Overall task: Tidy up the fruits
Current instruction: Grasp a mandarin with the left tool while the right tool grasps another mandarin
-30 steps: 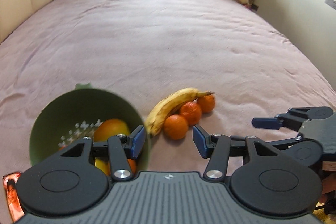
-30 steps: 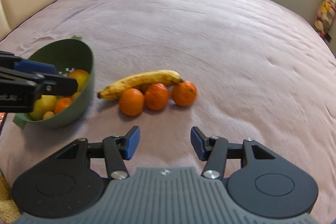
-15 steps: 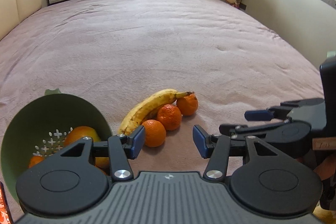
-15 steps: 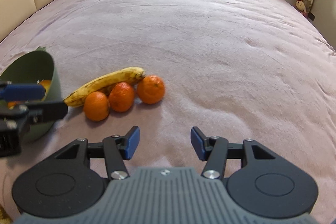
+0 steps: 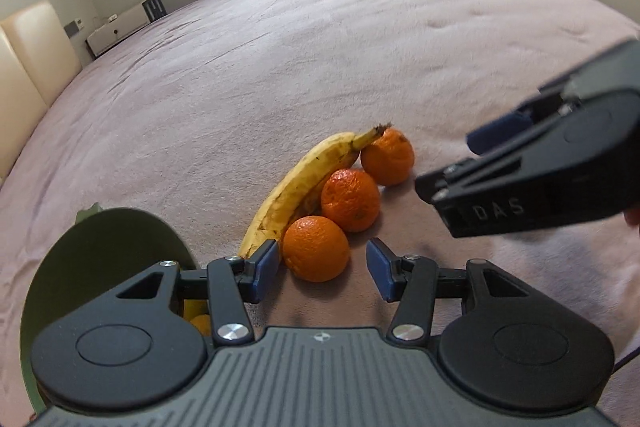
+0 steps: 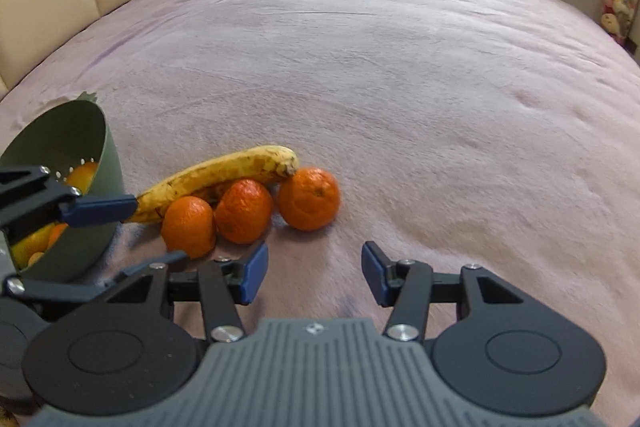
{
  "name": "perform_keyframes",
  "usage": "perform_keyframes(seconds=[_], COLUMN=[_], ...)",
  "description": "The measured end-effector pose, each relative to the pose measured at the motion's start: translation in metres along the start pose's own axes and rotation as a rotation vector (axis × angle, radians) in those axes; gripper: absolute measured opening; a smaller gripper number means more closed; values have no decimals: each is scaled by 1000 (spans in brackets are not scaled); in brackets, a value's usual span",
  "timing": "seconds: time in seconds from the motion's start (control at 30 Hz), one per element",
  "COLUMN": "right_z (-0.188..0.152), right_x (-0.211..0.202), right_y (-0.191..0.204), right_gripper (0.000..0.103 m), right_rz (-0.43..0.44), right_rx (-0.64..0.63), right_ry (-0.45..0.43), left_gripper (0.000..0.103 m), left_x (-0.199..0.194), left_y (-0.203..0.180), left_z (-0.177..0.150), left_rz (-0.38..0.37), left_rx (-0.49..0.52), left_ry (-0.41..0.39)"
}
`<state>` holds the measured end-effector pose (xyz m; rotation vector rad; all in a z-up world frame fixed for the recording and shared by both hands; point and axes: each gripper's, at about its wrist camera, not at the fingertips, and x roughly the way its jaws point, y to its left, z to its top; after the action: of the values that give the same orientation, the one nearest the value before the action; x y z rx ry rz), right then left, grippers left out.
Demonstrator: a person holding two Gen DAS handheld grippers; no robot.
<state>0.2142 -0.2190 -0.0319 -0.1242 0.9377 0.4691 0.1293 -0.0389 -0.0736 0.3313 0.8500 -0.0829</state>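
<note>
With my left hand-held gripper [image 5: 320, 273] spread and empty just short of the nearest orange [image 5: 316, 248] on the bed [image 5: 280, 47], I'd centre both pads on its widest girth, avoiding the touching banana [image 5: 298, 187], then carry it to the green colander [image 5: 108, 247]; my right hand-held gripper [image 6: 310, 277] is also spread.

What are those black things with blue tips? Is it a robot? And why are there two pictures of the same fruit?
No robot: a person holds one claw in each hand, and each claw carries a camera, so you get two views. One picture looks along the left claw, the other along the right claw. Both are open and hold nothing. On the pink blanket lie a banana and three oranges touching it. Beside them stands a green bowl with more fruit inside.
</note>
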Motion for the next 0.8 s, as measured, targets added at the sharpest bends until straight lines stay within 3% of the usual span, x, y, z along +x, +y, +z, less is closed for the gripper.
perform_keyframes(seconds=[0.23, 0.4, 0.8], right_z=[9, 10, 21], right_x=[24, 38, 52], right_y=[4, 8, 14], right_gripper=[37, 37, 47], right_rz=[-18, -64, 2], right_rx=[-116, -218, -354], right_ry=[26, 44, 25], left_gripper=[60, 60, 62], left_x=[19, 30, 40], left_y=[-7, -11, -17], left_z=[-1, 1, -1], left_rz=[32, 49, 58], left_rx=[51, 87, 150], left_ry=[41, 45, 34])
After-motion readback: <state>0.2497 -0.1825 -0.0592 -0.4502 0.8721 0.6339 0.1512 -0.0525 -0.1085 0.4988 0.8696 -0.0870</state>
